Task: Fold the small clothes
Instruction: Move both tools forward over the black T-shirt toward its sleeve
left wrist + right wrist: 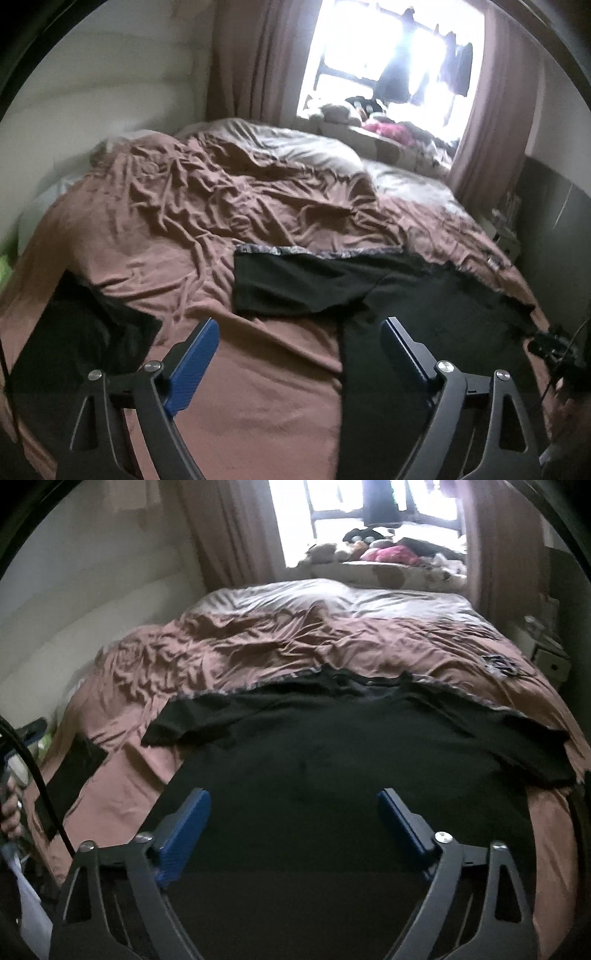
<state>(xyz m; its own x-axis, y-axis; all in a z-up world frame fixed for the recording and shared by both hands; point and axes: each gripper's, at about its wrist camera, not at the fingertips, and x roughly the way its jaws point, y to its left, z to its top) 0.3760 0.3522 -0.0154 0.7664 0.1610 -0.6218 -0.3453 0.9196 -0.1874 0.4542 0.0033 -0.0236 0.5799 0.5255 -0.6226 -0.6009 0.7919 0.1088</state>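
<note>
Black T-shirt (pixel 332 746) lies spread flat on the near part of the bed, collar toward the window end, both short sleeves out to the sides; left sleeve (pixel 295 284) lies flat on the brown sheet (pixel 177 229), and a patterned grey edge shows along the shirt's far side. No print, logo or readable writing on the shirt; frames are blurry. Left gripper (pixel 299 350) hangs above the near left edge of the shirt, blue pads (pixel 192 365) spread wide, nothing between them. Right gripper (pixel 293 823) hangs over the shirt's lower body, fingers likewise wide apart and empty; whether they touch the cloth can't be told. A second black folded piece (pixel 77 332) sits at the bed's near left corner, apart from the shirt. Rumpled brown and grey bedding (pixel 314 624) fills the far half. Small dark patterned item (pixel 500 663) on the sheet at far right, unreadable. Window (pixel 399 55) with curtains (pixel 255 59) behind, ledge piled with things including something pink (pixel 391 554).
</note>
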